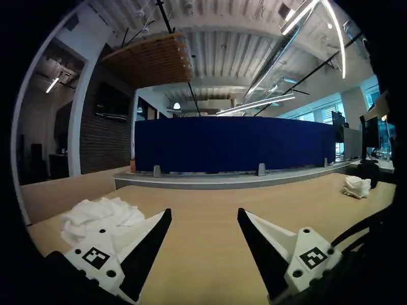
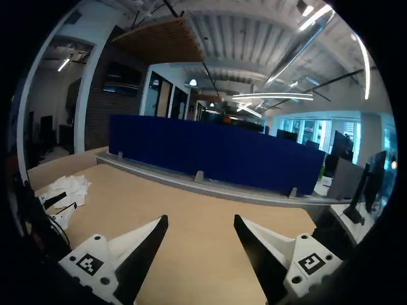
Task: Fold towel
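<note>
A light wooden desk (image 1: 213, 218) carries two white heaps of cloth. A crumpled towel (image 1: 99, 216) lies near the desk's left edge, bunched and unfolded. A smaller crumpled cloth (image 1: 356, 187) sits well apart from it at the far right corner, just beside a dark monitor stand (image 1: 369, 170). Along the far edge runs a grey rail (image 1: 203, 179) bearing an upright blue divider screen (image 1: 229, 145).

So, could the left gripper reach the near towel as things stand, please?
Probably yes: the left gripper is open, and the near towel lies just beside it on the table, with nothing between them.
</note>
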Demonstrator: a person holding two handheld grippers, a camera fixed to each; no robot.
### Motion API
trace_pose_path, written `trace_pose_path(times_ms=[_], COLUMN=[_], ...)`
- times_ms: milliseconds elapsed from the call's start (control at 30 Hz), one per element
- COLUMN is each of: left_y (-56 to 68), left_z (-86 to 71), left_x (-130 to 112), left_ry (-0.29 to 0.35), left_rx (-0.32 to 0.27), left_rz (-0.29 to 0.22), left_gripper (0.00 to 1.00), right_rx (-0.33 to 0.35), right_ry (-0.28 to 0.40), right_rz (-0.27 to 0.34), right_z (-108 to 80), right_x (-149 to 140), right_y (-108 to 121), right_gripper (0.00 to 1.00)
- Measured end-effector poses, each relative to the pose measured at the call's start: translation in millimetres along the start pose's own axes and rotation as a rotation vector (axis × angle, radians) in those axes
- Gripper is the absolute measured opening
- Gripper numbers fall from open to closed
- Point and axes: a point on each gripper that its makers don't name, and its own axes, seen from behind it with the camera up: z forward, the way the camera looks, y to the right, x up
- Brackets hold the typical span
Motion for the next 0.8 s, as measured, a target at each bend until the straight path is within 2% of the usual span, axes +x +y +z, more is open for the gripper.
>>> trace_pose_path(times_ms=[267, 800], left_y=[-2.0, -1.2], left_z=[3.8, 1.6], left_x=[-1.6, 1.3], left_ry=[-0.007, -0.009], left_rx=[0.003, 0.010], left_rz=[-0.007, -0.005], left_gripper=[0.96, 0.96], right_rx=[-0.006, -0.026], right_ry=[-0.005, -0.016], right_rz=[0.015, 0.035], right_z=[-0.2, -1.6], right_x=[-3.4, -12.2], right_y=[6.7, 22.7], right_gripper=[1.00, 1.00])
